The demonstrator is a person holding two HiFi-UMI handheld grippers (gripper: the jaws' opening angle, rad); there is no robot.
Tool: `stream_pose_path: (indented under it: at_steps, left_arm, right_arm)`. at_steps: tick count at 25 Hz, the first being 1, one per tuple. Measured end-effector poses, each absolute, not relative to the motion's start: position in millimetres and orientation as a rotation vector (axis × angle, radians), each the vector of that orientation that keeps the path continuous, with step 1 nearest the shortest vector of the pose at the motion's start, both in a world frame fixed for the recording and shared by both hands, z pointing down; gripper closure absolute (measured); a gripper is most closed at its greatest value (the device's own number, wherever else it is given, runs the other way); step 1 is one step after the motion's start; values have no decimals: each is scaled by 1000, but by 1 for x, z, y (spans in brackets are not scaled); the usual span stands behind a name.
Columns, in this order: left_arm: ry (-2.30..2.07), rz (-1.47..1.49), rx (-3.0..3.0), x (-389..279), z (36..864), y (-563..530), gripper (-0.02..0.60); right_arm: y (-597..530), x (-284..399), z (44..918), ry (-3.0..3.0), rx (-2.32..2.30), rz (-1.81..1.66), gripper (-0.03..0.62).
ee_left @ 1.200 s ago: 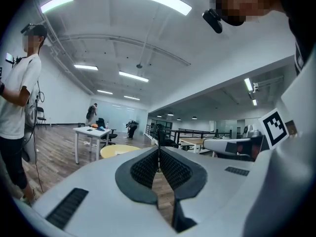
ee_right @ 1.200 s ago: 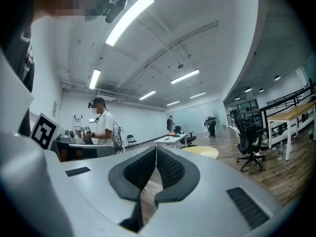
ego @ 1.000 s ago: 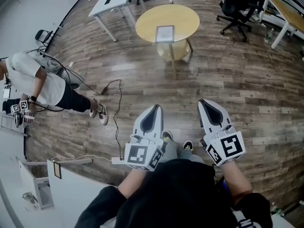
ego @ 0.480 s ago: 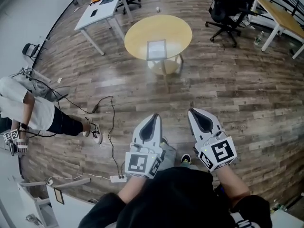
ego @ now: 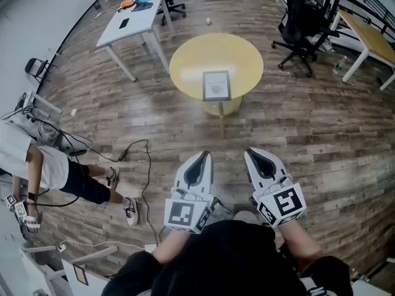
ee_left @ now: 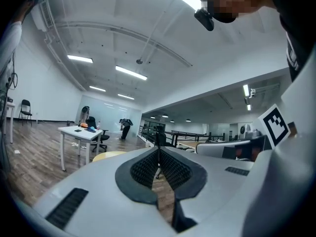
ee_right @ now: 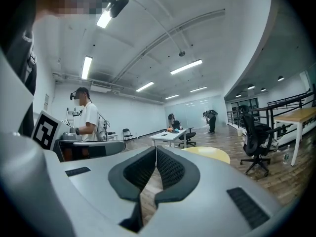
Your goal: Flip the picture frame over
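Observation:
The picture frame (ego: 216, 85), grey-bordered with a pale face, lies flat on the round yellow table (ego: 191, 57), near the table's close edge. Both grippers are held side by side in front of the person's body, well short of the table and above the wooden floor. My left gripper (ego: 201, 157) is shut with nothing in it, and my right gripper (ego: 255, 155) is shut and empty too. In the left gripper view the closed tips (ee_left: 159, 149) point level, with the yellow table (ee_left: 106, 155) low at left. The right gripper view shows the closed tips (ee_right: 156, 151) and the table (ee_right: 210, 154) ahead at right.
A white desk (ego: 126, 24) with small items stands behind the table at left. Black office chairs (ego: 302, 20) and a wooden table (ego: 365, 24) are at the right. A person (ego: 37, 165) crouches at the left; a cable (ego: 145, 165) lies on the floor.
The table and picture frame have come nearer and lower in the head view as both shut grippers were carried forward. The person at the left slid toward the lower left.

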State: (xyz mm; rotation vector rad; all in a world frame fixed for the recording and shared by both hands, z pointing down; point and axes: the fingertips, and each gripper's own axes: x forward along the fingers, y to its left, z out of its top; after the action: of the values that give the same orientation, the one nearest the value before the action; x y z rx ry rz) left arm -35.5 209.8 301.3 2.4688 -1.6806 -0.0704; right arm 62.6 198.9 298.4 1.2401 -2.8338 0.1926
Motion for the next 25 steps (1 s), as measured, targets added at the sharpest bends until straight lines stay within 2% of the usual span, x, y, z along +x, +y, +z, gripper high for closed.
stream_pose_path:
  at_steps: [8,25]
  left_arm:
    - [-1665,-46,2448,-58,313,161,552]
    - [-1758,42,2376,-22,336,-11,552]
  right_arm:
    - [151,37,298,-2829,1226,153,576]
    - [-30,70,339,-2841,1057,242,576]
